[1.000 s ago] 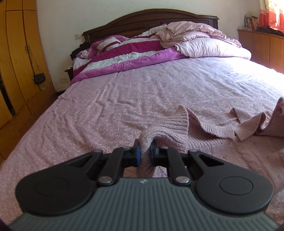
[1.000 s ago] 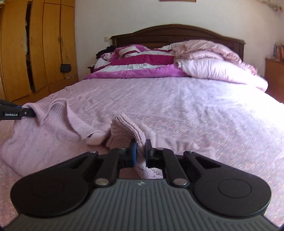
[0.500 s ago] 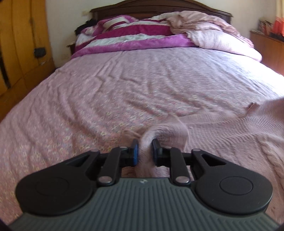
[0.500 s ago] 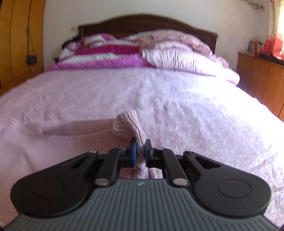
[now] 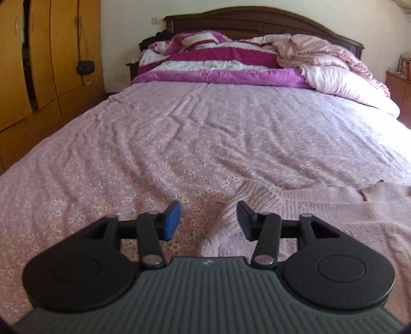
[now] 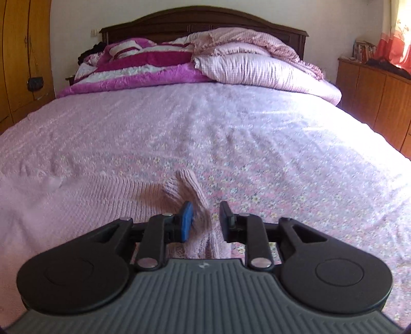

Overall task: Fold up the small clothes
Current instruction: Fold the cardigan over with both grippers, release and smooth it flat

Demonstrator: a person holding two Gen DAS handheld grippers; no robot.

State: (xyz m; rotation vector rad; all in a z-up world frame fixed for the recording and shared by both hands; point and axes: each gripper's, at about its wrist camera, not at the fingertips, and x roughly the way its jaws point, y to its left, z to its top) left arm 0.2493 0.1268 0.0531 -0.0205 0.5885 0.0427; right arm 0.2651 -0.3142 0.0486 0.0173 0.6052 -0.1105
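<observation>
A pale pink knitted garment (image 5: 308,205) lies spread flat on the flowered bedspread (image 5: 179,133), filling the lower right of the left wrist view. My left gripper (image 5: 208,221) is open just above its left edge, with the knit under the right finger. In the right wrist view the same garment (image 6: 90,195) lies to the left. My right gripper (image 6: 204,221) is open, and a ribbed corner of the knit (image 6: 190,190) stands loosely between the fingers, touching the left blue pad (image 6: 186,221).
Crumpled magenta-and-white and pink quilts (image 5: 231,61) are piled at the dark wooden headboard (image 6: 200,23). Yellow wardrobes (image 5: 38,56) stand on the left. A wooden cabinet (image 6: 377,97) stands on the right.
Both grippers have opened and let go of the knitted garment. The garment now lies flatter on the bed. Both views have moved a little lower and forward.
</observation>
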